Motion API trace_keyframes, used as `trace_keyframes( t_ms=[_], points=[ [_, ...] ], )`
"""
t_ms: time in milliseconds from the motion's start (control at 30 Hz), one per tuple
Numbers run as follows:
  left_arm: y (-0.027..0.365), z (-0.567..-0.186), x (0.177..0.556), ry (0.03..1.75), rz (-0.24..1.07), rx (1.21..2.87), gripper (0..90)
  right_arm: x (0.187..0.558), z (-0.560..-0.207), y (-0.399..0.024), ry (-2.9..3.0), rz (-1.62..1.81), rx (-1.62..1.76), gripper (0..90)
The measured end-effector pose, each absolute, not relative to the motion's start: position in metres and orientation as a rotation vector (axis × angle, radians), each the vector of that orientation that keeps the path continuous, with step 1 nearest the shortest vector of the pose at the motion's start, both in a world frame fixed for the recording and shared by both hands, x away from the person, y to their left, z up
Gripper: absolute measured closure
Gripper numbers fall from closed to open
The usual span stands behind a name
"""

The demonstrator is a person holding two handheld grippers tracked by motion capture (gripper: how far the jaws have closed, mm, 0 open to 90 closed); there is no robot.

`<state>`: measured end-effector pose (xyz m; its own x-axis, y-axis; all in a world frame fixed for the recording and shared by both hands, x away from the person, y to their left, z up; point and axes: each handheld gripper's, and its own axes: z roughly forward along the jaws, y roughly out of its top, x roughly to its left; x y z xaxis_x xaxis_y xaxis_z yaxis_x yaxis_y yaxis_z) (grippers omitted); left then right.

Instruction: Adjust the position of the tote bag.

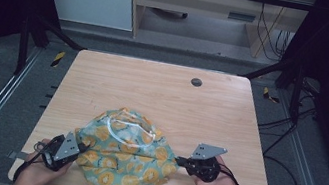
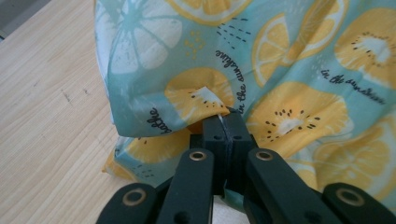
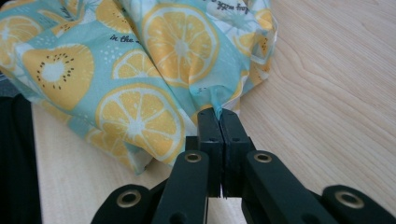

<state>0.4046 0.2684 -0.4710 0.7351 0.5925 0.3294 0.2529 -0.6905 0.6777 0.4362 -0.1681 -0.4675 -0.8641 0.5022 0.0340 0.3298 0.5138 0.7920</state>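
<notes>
A teal cloth (image 1: 124,154) printed with yellow lemon and kiwi slices lies bunched near the front edge of the wooden table (image 1: 152,90). My left gripper (image 1: 78,148) is shut on the cloth's left edge; in the left gripper view the cloth (image 2: 261,70) is pinched between the closed jaws of that gripper (image 2: 224,116). My right gripper (image 1: 179,161) is shut on the cloth's right edge; the right gripper view shows a fold of the fabric (image 3: 140,65) clamped at the gripper's (image 3: 218,112) tips. A hand holds each gripper from the table's front.
A small dark round grommet (image 1: 196,82) sits in the table's far right part. Bare wood stretches behind the cloth. Dark metal frame posts (image 1: 23,43) stand at both far corners, and cables (image 1: 288,128) lie on the floor to the right.
</notes>
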Motion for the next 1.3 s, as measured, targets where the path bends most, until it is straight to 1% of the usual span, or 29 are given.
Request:
trace_keyframes(
  t_ms=[133,533,1133,1167,1200,1233,1267,1300],
  points=[
    [0.266,-0.476,0.415,0.635,0.739,2.343,90.0,0.444,-0.472,-0.166,2.555,1.240,0.718,89.1],
    [0.264,-0.479,0.424,0.634,0.764,2.363,90.0,0.458,-0.480,-0.163,2.529,1.185,0.764,88.5],
    [0.264,-0.482,0.426,0.651,0.740,2.369,89.3,0.458,-0.485,-0.157,2.536,1.140,0.780,88.3],
    [0.265,-0.481,0.426,0.653,0.738,2.367,88.5,0.457,-0.485,-0.158,2.535,1.141,0.781,88.0],
    [0.265,-0.481,0.425,0.669,0.737,2.348,84.4,0.457,-0.484,-0.159,2.529,1.152,0.794,84.5],
    [0.265,-0.481,0.425,0.669,0.737,2.348,80.4,0.457,-0.484,-0.159,2.529,1.152,0.794,84.5],
    [0.266,-0.480,0.425,0.678,0.738,2.346,75.0,0.456,-0.483,-0.162,2.517,1.167,0.819,76.8],
    [0.267,-0.479,0.425,0.689,0.742,2.320,75.0,0.456,-0.483,-0.162,2.517,1.167,0.819,76.8]
  ],
)
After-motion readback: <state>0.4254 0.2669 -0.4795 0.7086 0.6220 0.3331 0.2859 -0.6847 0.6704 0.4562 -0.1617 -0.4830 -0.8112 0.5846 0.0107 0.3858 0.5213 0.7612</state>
